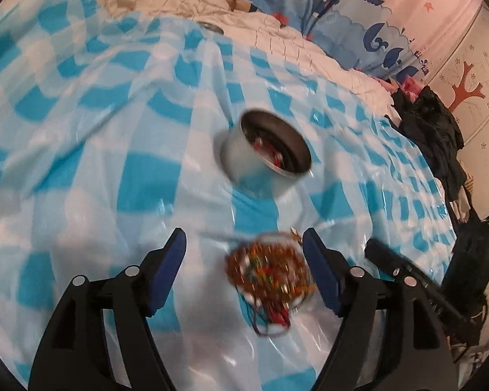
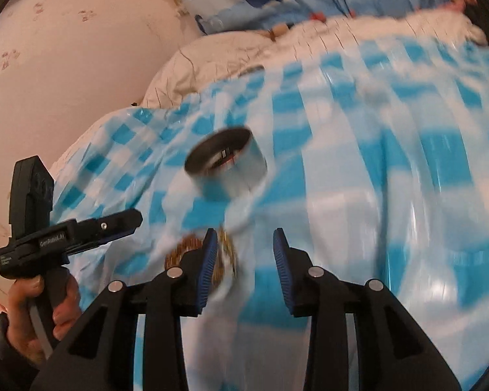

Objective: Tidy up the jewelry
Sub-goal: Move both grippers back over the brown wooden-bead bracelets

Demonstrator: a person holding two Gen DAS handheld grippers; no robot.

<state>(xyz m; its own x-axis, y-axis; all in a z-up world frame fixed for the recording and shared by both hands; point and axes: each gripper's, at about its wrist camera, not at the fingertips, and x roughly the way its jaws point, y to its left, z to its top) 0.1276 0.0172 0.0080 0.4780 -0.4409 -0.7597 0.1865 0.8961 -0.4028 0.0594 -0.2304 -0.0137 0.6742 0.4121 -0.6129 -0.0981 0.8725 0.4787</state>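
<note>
Both grippers hang with jaws apart, gripping nothing — left gripper over a tangled heap of brown-and-red beaded jewelry, right gripper alongside; next, seemingly, a pinch-and-carry to the round silver metal tin.

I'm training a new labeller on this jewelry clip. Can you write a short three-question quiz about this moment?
1. True or false: the left claw is clamped shut on the jewelry pile.
2. Multiple choice: the round metal tin is A) closed with a lid, B) open with some items inside, C) held in the right claw.
3. Fill in: the tin and the jewelry pile lie on a blue-and-white ____ cloth.

Key:
1. False; its blue pads are spread wide, the pile lying between them nearer the right pad.
2. B.
3. Checked.
</note>
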